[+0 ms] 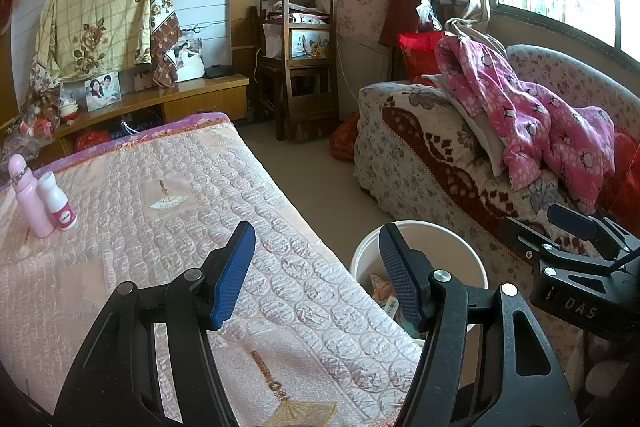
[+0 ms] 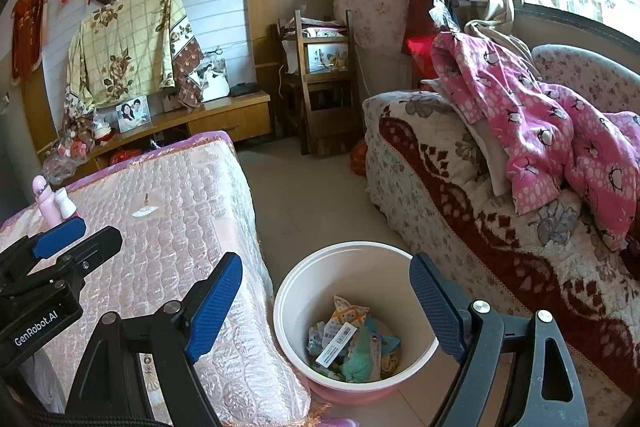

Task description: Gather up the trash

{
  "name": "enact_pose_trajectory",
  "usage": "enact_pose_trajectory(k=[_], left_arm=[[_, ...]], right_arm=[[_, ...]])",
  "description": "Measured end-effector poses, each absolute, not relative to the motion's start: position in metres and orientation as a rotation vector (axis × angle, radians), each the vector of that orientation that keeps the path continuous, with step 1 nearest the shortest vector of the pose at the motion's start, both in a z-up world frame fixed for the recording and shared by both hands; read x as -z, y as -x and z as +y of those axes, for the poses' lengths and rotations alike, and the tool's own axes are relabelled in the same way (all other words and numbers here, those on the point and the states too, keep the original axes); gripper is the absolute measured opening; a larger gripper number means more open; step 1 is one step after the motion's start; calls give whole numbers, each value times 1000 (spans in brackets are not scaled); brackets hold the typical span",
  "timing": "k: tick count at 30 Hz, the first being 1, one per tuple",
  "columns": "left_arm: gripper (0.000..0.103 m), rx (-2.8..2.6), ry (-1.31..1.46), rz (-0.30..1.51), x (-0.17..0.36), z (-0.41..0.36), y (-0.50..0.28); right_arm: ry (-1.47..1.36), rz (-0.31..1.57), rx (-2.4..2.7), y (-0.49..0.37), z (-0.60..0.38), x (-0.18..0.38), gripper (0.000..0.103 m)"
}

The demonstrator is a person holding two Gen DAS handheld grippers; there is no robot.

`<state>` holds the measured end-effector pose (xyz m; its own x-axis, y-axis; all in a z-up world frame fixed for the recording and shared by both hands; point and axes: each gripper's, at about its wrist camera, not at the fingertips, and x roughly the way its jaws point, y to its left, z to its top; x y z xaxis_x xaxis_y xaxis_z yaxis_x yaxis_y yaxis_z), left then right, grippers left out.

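I am holding my left gripper [image 1: 316,275] over the near corner of the bed's pink quilted cover [image 1: 180,195], its blue pads [image 1: 234,275] standing partly apart with nothing between them. I am holding my right gripper [image 2: 326,311] above the white bin [image 2: 288,307], its blue pads [image 2: 216,307] spread wide and gripping nothing. The landmark for this listing is the white bin, which is sitting on the tiled floor [image 2: 316,195] in the aisle between bed and sofa, touching or just beside the bed's hanging cover. Inside the bin: the collected trash [image 2: 352,343], a heap of crumpled wrappers, one white slip with a barcode lying on top, teal and orange-patterned pieces around it. Left of the bin and well apart from it, near the bed's far edge: a pink bottle [image 1: 28,199] standing upright, with a white bottle with a pink label [image 1: 58,203] touching or just beside it. Right of the bin: a sofa with a floral and dark red throw [image 2: 460,187], carrying a pink dotted garment [image 2: 540,115] bunched against its backrest. Beyond the bin, against the far wall: a wooden chair [image 2: 324,87] stacked with items, a low wooden cabinet [image 2: 224,119] with framed photographs [image 2: 134,113], and a yellow floral cloth [image 2: 124,47] hanging above it.
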<state>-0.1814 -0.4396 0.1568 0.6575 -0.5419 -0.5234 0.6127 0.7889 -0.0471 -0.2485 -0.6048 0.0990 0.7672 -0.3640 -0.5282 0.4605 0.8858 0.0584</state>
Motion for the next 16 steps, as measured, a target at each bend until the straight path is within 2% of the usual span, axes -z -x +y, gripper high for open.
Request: enact_pose_trajectory(k=[16], left_arm=[[63, 664, -130, 540, -154, -436, 183]], right_arm=[[-191, 539, 448, 248, -603, -97, 84]])
